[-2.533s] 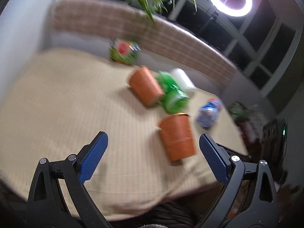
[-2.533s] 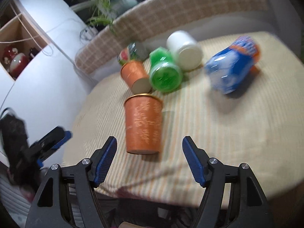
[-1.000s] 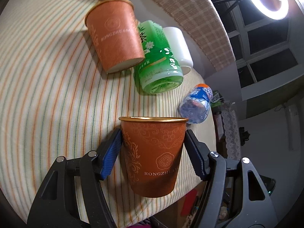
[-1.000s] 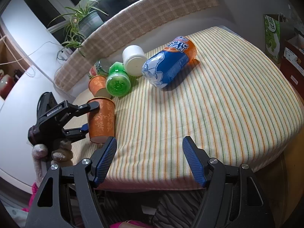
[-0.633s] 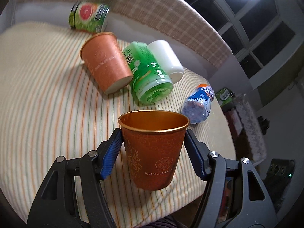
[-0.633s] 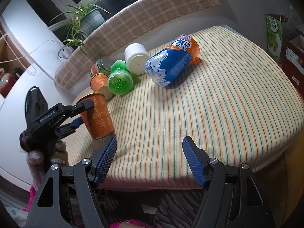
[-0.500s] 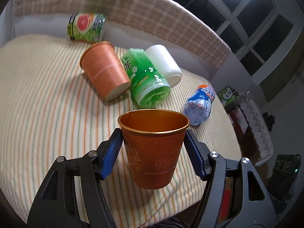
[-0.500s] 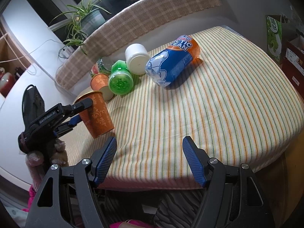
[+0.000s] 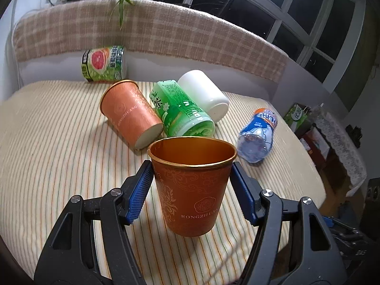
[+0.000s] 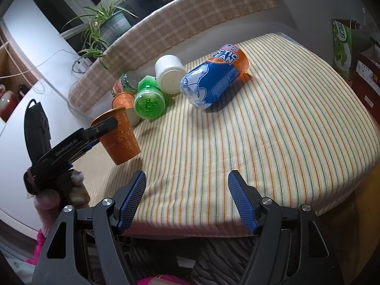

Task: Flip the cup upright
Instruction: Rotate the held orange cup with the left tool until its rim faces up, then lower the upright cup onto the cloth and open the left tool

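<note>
Left hand-held gripper (image 9: 192, 182): clamped on orange cup (image 9: 192, 185), mouth up, base near striped surface (image 9: 47, 147); contact unclear.
Right hand-held gripper (image 10: 187, 199): spread wide, empty.
Hidden: second cup (image 10: 123, 102) mostly behind green bottle (image 10: 149, 102).

A striped cloth (image 10: 296, 130) in cream, orange and green covers the table across the middle of both views. Behind it, along the top, runs a curved ledge draped in a tan checked blanket (image 9: 178, 38). A spider plant (image 10: 104, 26) in a grey pot stands at upper left of the right wrist view. Dark window panes (image 9: 308, 16) with white frames fill the upper right of the left wrist view (a bright lamp glares at the very top edge). A green carton (image 10: 342, 47) sits at far right.
</note>
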{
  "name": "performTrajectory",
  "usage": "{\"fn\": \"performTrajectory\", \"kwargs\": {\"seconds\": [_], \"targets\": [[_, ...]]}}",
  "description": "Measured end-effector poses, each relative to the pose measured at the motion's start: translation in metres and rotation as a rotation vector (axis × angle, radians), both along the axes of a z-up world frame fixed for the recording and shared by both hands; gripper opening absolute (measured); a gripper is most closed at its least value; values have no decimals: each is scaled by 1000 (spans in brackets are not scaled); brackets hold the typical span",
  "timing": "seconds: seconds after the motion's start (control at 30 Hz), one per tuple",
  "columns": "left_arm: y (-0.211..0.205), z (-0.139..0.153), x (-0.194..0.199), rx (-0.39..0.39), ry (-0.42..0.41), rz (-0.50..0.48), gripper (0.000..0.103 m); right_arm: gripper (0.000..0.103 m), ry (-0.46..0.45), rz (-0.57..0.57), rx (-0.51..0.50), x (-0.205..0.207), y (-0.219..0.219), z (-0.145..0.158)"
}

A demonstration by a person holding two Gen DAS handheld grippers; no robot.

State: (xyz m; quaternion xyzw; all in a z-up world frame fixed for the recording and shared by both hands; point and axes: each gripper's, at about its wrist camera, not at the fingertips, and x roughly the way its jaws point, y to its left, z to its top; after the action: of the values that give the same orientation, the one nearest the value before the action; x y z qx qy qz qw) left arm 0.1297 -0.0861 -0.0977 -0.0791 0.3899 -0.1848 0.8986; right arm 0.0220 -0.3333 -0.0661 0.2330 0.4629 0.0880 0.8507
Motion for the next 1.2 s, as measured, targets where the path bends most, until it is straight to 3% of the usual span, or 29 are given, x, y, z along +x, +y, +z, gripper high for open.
{"fn": "performTrajectory", "kwargs": {"seconds": [0.4,0.9,1.2], "targets": [[-15,-7,-3,126,-111,-9,68,71,11,12,0,2,2,-2],[-7,-8,-20,95,-78,-36,68,71,12,32,1,5,10,-2],[-5,-17,-24,70,-12,-63,68,71,9,37,0,4,12,-2]]}}
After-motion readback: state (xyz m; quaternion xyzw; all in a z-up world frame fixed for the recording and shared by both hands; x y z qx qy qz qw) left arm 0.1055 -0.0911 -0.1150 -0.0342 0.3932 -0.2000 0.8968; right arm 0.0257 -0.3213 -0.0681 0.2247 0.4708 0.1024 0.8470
